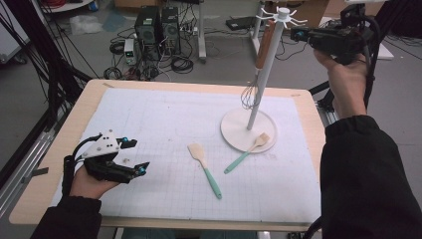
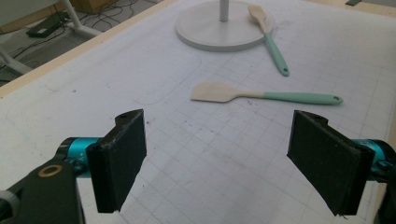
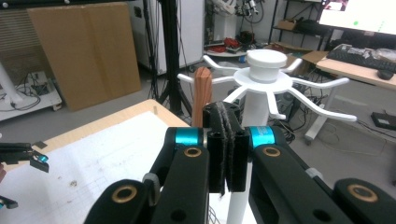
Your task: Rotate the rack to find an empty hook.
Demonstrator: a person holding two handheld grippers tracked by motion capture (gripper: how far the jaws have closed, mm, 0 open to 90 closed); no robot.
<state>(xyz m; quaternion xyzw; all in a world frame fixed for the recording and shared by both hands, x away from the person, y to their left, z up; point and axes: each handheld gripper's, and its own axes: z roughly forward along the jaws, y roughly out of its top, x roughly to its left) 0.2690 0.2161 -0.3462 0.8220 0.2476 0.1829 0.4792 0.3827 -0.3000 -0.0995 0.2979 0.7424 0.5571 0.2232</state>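
The left gripper point(image 1: 133, 157) rests low over the near-left part of the tabletop point(image 1: 54, 149), its fingers point(image 2: 119, 163) spread wide with nothing between them but bare gridded mat point(image 2: 210, 154). Straight ahead of that gap, in the left gripper view, lies the nearer spatula point(image 2: 261, 94): cream blade toward the gripper's left, teal handle running off to its right, so the long axis lies almost square across the line of the fingers. In the high view this same spatula point(image 1: 205, 169) sits just right of the left gripper, blade away from the person and handle slanting toward the near edge. It lies apart from the fingers, not touched.

A second spatula point(image 1: 246, 152) lies farther off, its blade propped on the round base point(image 1: 234, 130) of the white hanging stand point(image 1: 268, 64) and its handle trailing down onto the mat toward the first.

The right gripper point(image 1: 297, 34) is held high, level with the top of the stand, fingers point(image 3: 227, 144) pressed flat together and holding nothing. Just beyond them in the right gripper view are the stand's cap and radiating hooks point(image 3: 266, 74), with the wooden handle of a whisk point(image 3: 202, 95) hanging beside the pole; its wire loops point(image 1: 249, 94) dangle above the base.

Judged from this layout, the left hand is far nearer to either spatula. A short reach forward would bring its open fingers across the nearer handle, well placed for a pinch.
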